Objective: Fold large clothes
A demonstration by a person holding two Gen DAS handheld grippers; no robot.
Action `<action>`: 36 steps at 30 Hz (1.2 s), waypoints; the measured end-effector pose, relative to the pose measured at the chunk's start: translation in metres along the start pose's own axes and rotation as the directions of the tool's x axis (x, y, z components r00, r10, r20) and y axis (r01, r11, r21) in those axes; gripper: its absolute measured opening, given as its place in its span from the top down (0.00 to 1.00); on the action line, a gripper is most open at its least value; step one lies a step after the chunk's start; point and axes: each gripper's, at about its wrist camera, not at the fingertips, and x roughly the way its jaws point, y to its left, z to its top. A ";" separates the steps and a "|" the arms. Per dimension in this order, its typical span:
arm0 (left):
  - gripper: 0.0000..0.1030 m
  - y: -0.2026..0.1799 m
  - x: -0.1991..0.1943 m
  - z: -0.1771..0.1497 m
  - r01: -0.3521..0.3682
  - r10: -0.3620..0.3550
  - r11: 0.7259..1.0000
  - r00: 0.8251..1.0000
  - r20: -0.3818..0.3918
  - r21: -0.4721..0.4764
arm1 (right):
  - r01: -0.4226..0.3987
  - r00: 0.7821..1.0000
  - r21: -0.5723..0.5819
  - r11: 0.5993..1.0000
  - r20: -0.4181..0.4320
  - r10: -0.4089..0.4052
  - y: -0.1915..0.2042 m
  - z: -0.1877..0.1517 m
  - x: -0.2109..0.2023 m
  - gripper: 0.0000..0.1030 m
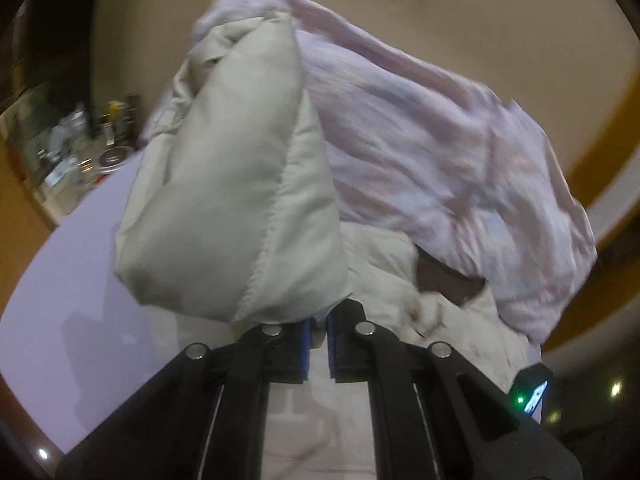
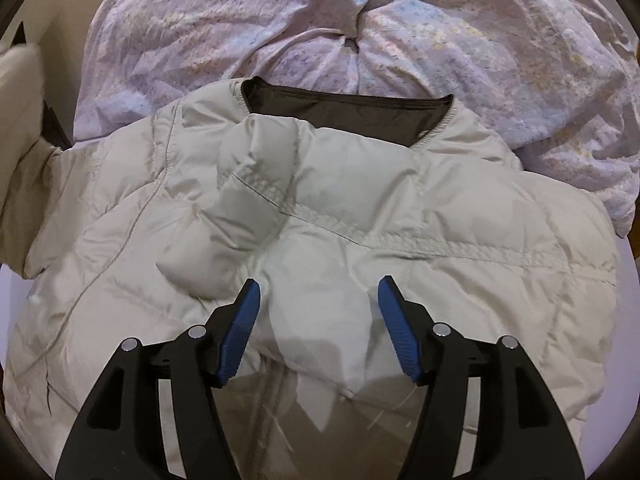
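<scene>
While left gripper [image 1: 318,334] fingers pinch the puffer jacket [image 2: 320,208], right gripper [image 2: 318,300] fingers spread wide above it.

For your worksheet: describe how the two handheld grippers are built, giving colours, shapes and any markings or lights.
Both the left gripper and the right gripper have black angular frames with slotted cut-outs, round silver pivot pins and ridged blue pads lining the jaws. A small device with a green light sits beside the left one.

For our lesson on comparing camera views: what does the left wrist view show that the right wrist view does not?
Only the left wrist view shows the left gripper shut on a lifted sleeve, plus a cluttered shelf. Only the right wrist view shows the open right gripper and the jacket's dark collar. Both show the pale jacket and the lilac cloth.
</scene>
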 end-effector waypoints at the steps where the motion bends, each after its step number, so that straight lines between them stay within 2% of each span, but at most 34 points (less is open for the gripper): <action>1: 0.94 -0.014 0.005 -0.005 0.014 -0.014 1.000 1.000 -0.015 0.022 | 0.003 1.000 0.003 1.000 0.003 -0.003 -0.004 -0.002 -0.001 0.37; 8: 0.94 -0.087 0.033 -0.041 0.088 -0.072 0.985 0.992 -0.104 0.150 | 0.024 0.999 0.058 0.998 0.038 -0.026 -0.042 -0.014 -0.019 0.36; 13: 0.93 -0.143 0.059 -0.079 0.146 -0.100 0.955 0.977 -0.186 0.257 | 0.059 0.996 0.107 0.993 0.066 -0.066 -0.076 -0.028 -0.037 0.36; 18: 0.90 -0.182 0.089 -0.118 0.172 -0.078 0.929 0.957 -0.278 0.329 | 0.086 0.991 0.157 0.984 0.084 -0.100 -0.107 -0.039 -0.050 0.36; 24: 0.86 -0.205 0.104 -0.146 0.178 -0.044 0.898 0.946 -0.320 0.402 | 0.100 0.988 0.211 0.972 0.096 -0.122 -0.137 -0.047 -0.061 0.36; 26: 0.71 -0.206 0.103 -0.150 0.196 -0.050 0.889 0.940 -0.337 0.413 | 0.097 0.987 0.230 0.968 0.100 -0.123 -0.144 -0.048 -0.065 0.36; 29: 0.55 -0.200 0.096 -0.147 0.235 -0.086 0.886 0.931 -0.356 0.400 | 0.092 0.986 0.241 0.966 0.110 -0.121 -0.148 -0.047 -0.069 0.36; 31: 0.47 -0.200 0.093 -0.144 0.260 -0.115 0.886 0.925 -0.361 0.384 | 0.075 0.987 0.246 0.966 0.123 -0.108 -0.147 -0.046 -0.073 0.41; 36: 0.41 -0.184 0.074 -0.128 0.244 -0.121 0.891 0.941 -0.317 0.382 | -0.006 0.983 0.233 0.972 0.181 -0.038 -0.130 -0.029 -0.085 0.54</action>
